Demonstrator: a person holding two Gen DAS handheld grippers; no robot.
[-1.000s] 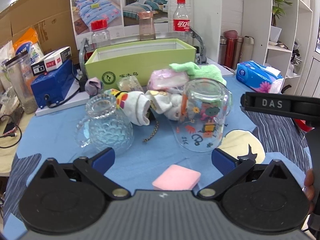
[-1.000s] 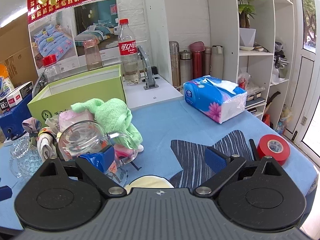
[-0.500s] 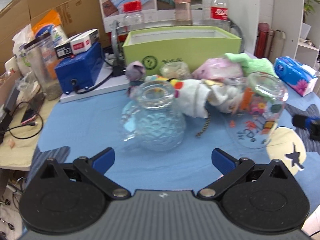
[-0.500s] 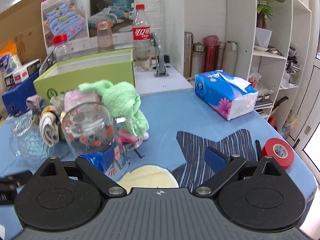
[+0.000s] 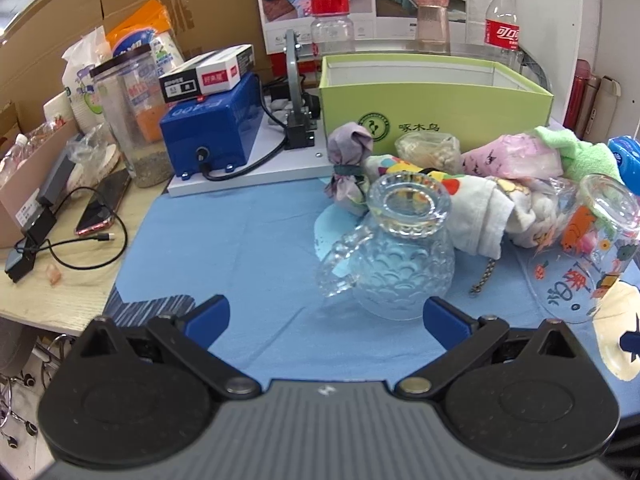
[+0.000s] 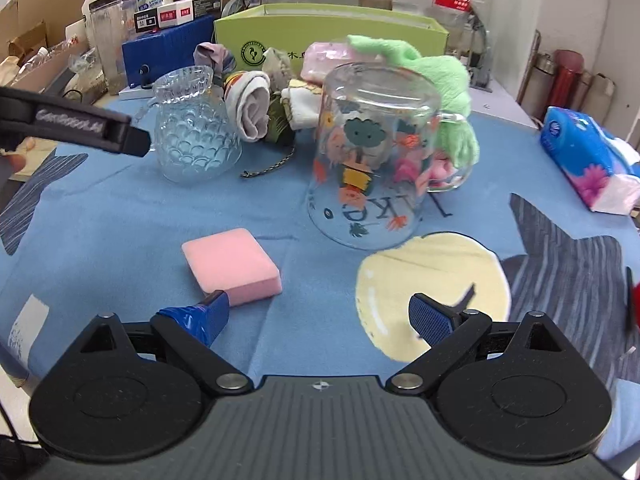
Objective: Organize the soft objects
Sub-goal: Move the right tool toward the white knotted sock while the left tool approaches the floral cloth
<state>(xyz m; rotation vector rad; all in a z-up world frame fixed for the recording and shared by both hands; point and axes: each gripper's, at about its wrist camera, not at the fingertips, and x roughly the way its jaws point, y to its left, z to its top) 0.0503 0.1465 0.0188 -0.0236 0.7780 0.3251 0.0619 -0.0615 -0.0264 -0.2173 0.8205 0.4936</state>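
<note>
A pink sponge (image 6: 231, 270) lies on the blue cloth just ahead of my right gripper's left fingertip; my right gripper (image 6: 320, 316) is open and empty. Rolled socks (image 6: 253, 106), a green towel (image 6: 432, 72) and a pink pouch (image 6: 324, 56) are heaped in front of the green box (image 6: 332, 32). In the left wrist view the same heap shows as white socks (image 5: 476, 208), green towel (image 5: 580, 152) and a grey cloth bundle (image 5: 348, 160). My left gripper (image 5: 326, 314) is open, facing the upturned textured glass jug (image 5: 396, 264).
An upturned printed glass mug (image 6: 372, 152) stands mid-cloth. A tissue pack (image 6: 588, 168) lies right. A blue device (image 5: 212, 128), plastic jar (image 5: 132, 120), phone (image 5: 102, 208) and cables crowd the left table edge. Bottles stand behind the green box (image 5: 436, 96).
The left gripper has swung left, so the jug now sits ahead of it. The right gripper has swung left and tilted down toward the pink sponge and mug.
</note>
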